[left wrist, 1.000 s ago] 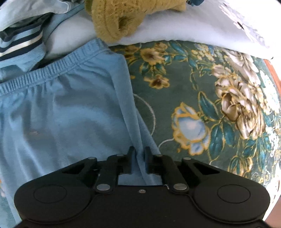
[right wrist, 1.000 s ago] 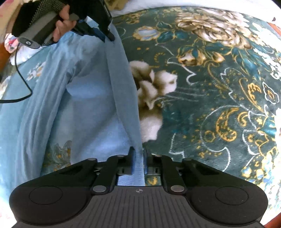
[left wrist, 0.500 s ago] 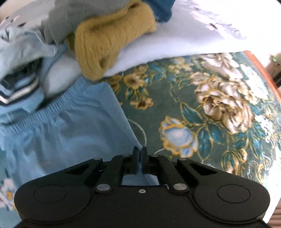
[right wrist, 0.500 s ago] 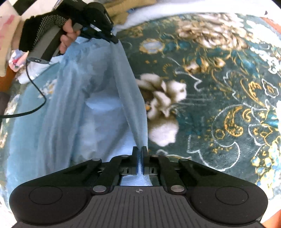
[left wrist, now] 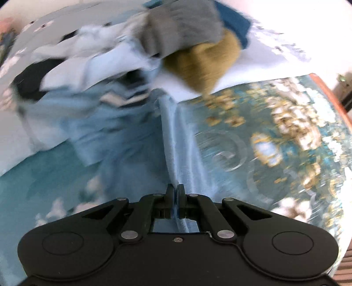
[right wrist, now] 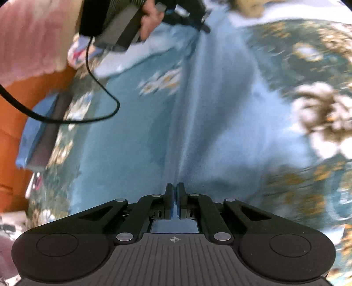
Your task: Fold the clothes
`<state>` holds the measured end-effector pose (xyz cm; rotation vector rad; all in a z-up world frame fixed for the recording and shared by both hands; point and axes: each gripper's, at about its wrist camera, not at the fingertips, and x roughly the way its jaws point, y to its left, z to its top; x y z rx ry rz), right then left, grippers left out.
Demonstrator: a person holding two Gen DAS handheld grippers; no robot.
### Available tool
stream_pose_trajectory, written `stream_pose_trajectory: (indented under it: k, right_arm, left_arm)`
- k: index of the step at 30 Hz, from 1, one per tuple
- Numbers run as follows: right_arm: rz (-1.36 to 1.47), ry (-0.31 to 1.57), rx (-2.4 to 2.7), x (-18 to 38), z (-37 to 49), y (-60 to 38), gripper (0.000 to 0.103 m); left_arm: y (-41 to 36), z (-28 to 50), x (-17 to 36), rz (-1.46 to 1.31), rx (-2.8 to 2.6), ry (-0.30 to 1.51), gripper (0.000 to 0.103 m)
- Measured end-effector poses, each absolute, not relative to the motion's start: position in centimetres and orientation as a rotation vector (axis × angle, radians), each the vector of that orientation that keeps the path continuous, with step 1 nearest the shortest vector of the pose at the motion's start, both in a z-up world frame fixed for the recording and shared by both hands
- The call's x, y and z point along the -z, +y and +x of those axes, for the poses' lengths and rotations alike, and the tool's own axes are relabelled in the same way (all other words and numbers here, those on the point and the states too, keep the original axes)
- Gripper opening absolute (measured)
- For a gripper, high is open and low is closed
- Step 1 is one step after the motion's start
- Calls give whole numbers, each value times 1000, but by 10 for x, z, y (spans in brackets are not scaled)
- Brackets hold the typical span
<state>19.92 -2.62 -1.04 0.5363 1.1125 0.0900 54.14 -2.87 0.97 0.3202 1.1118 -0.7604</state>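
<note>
Both claws are clamped on 1 edge of the light-blue garment (right wrist: 220, 123), which has risen off the floral bedspread (left wrist: 286, 136) in the last second. Nearest the lens in the right wrist view, the right claw (right wrist: 175, 193) pinches a thin ridge of blue cloth between fingers closed almost flat together; the fabric runs taut from there up to the left claw (right wrist: 198, 22), held in the person's hand (right wrist: 149, 19) at the far end of the same edge. In the left wrist view the left claw (left wrist: 175, 193) likewise grips a narrow fold, with the cloth hanging away from it in a stretched ridge. A second ago that edge lay low over the bedspread with the waistband spread flat; half a second ago it was lifting; now both views smear with motion and the cloth has swung toward the left side of the bed. That suggests the fold-over is under way, the gripped edge being carried across the rest of the garment. Beyond, near the bed's far edge, a heap of unfolded clothes (left wrist: 189, 39) waits, mustard and grey knits on top.
</note>
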Motion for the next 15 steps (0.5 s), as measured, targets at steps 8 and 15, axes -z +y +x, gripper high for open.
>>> stream_pose_trajectory:
  k: [8,15]
  right_arm:
    - [437,1265,-107,54,226,27,2]
    - [409,1297,-99,67,229,28,3]
  left_arm:
    - [31,559,41,300,633,1178,0]
    - [54,557,49,254,612,1253,5]
